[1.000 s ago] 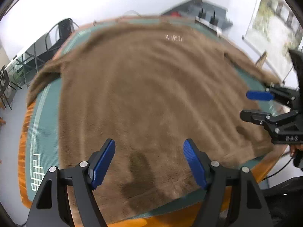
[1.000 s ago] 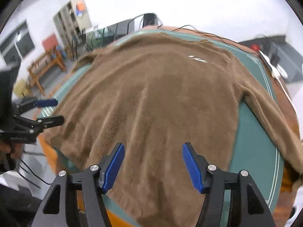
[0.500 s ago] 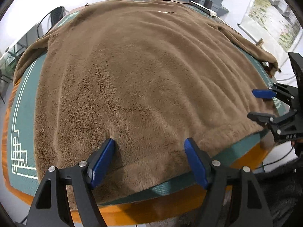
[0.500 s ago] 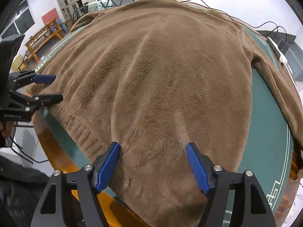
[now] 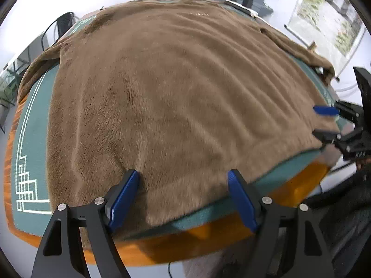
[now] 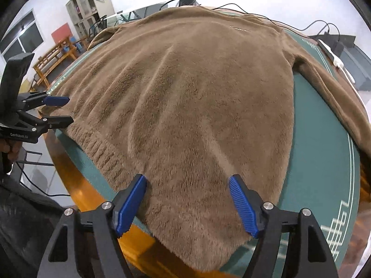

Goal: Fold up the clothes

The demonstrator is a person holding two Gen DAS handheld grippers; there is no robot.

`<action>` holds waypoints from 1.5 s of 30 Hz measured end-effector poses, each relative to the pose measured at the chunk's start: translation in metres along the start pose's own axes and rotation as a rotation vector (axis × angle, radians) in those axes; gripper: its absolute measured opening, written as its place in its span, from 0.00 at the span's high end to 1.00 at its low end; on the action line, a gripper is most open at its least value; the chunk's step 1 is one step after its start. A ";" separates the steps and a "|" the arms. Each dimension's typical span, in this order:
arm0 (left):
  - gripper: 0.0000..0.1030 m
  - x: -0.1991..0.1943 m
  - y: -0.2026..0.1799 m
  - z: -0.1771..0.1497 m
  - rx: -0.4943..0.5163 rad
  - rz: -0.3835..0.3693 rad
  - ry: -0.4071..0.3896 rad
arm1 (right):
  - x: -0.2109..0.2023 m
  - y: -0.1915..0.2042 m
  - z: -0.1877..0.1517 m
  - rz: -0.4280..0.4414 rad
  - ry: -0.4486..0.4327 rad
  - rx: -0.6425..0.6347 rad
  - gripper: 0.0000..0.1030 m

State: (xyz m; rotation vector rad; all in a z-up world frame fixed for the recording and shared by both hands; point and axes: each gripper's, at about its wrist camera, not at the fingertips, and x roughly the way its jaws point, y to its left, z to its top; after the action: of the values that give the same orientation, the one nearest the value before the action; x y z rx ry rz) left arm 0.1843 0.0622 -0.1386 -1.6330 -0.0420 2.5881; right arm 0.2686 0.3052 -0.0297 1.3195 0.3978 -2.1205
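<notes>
A brown fleece sweater (image 5: 176,92) lies spread flat on the green table mat (image 5: 30,139), hem toward me, sleeves out to both sides. My left gripper (image 5: 183,192) is open, its blue pads straddling the hem at the sweater's left corner. My right gripper (image 6: 187,197) is open over the hem at the right corner of the sweater (image 6: 197,97). Each gripper shows in the other's view: the right one (image 5: 324,122) at the hem's far end, the left one (image 6: 58,111) likewise, both open.
The table has an orange wooden rim (image 5: 208,243) close below the hem. Cables and a power strip (image 6: 334,58) lie at the far edge. Wooden benches (image 6: 55,58) and a cabinet stand on the floor to the left.
Both grippers have come down and back toward the near table edge. Their pads now sit at the sweater's hem instead of above its middle. Both stayed open.
</notes>
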 end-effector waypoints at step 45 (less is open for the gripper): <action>0.19 -0.008 0.041 0.004 0.128 -0.035 0.043 | 0.027 0.028 0.013 -0.062 0.083 -0.017 0.05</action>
State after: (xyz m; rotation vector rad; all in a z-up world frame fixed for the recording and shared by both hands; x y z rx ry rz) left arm 0.1819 0.0205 -0.1328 -1.6269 0.0949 2.4739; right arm 0.2686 0.2670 -0.0462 1.4062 0.4957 -2.1126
